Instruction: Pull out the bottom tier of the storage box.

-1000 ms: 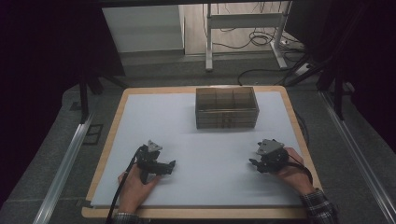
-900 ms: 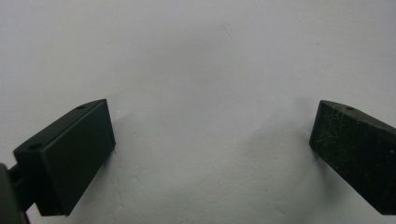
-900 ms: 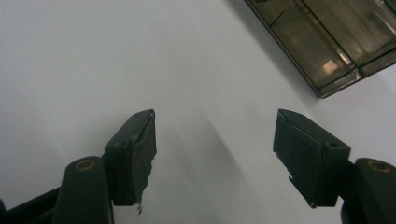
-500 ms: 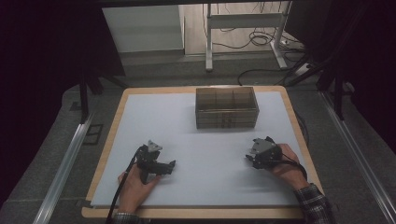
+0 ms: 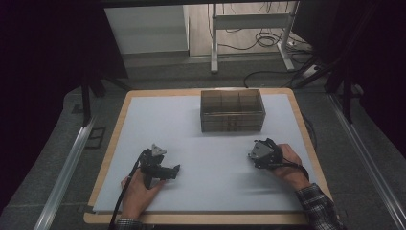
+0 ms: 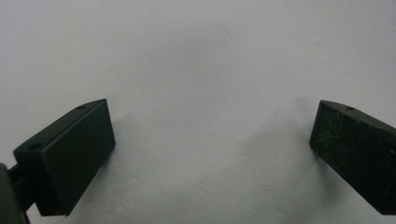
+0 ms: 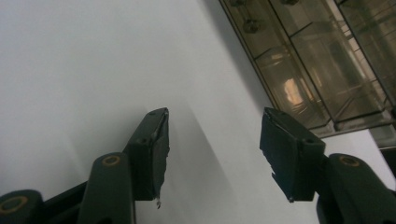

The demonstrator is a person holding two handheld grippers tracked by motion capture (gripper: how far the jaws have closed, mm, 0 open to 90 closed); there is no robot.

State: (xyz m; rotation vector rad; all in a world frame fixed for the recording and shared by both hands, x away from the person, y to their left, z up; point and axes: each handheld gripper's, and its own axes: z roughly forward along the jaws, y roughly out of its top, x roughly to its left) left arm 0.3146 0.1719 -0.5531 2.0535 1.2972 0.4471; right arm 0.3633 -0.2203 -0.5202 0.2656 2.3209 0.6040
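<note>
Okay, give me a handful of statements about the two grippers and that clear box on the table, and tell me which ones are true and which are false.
1. The left gripper has its fingers spread wide with nothing between them. True.
2. The right gripper is clamped on a small part. False: its fingers stand apart over the bare white mat.
3. The clear box is divided into compartments. True.
4. The clear box sits at the near edge of the mat, between the two hands. False: it sits at the far side of the mat, away from both hands.
5. The left gripper is touching the clear box. False: it is down near the person's edge, well apart from the box.
</note>
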